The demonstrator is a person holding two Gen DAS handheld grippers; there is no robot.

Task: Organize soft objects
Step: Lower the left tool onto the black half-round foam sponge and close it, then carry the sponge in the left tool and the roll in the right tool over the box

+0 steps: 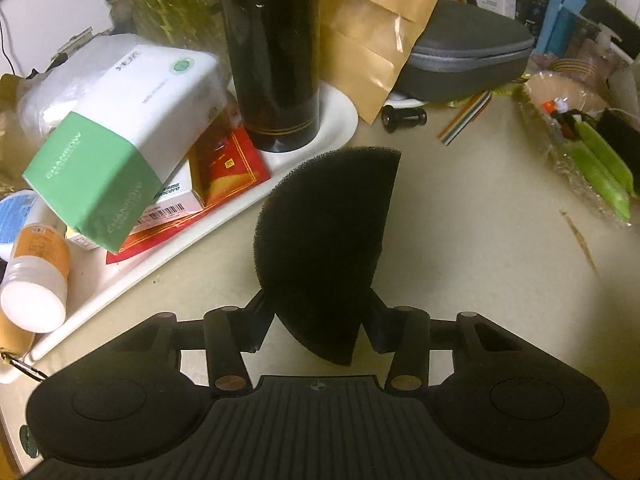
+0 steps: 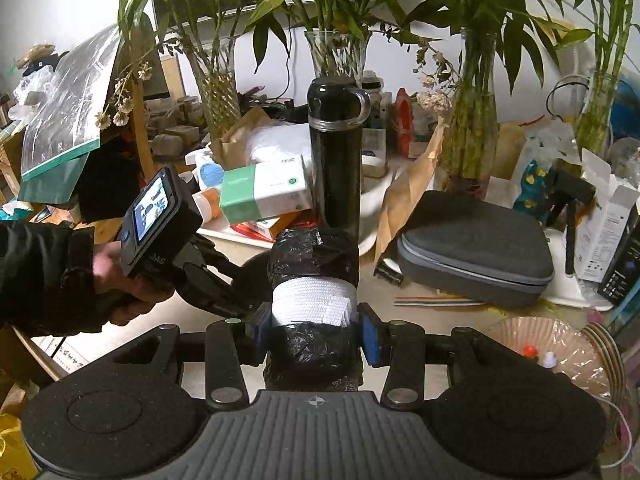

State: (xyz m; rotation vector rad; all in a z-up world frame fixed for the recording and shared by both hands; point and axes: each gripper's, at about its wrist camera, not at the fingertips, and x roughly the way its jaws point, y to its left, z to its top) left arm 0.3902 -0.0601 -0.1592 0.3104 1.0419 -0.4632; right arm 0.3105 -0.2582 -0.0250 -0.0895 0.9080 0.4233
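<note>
Cluttered surface (image 1: pixel 460 208), sorting barely begun: left tool (image 1: pixel 318 320) clenched on black sponge (image 1: pixel 324 236), right tool (image 2: pixel 316 328) gripping black wrapped bundle (image 2: pixel 314 256), neither placed.

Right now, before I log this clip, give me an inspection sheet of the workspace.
Surface: pale countertop, bare only in the middle.
Job's things: black foam half-disc standing on edge between the left gripper's fingers; black plastic-wrapped bundle with a white band in the right gripper.
Clutter: black flask on a white tray, green-and-white box, grey zip case, brown paper bag, orange tube.
Grippers: left gripper closed on the foam; right gripper closed on the bundle.
Cables: rainbow ribbon cable by the case.
Surroundings: bamboo in glass vases; a sleeved hand holds the left gripper.
</note>
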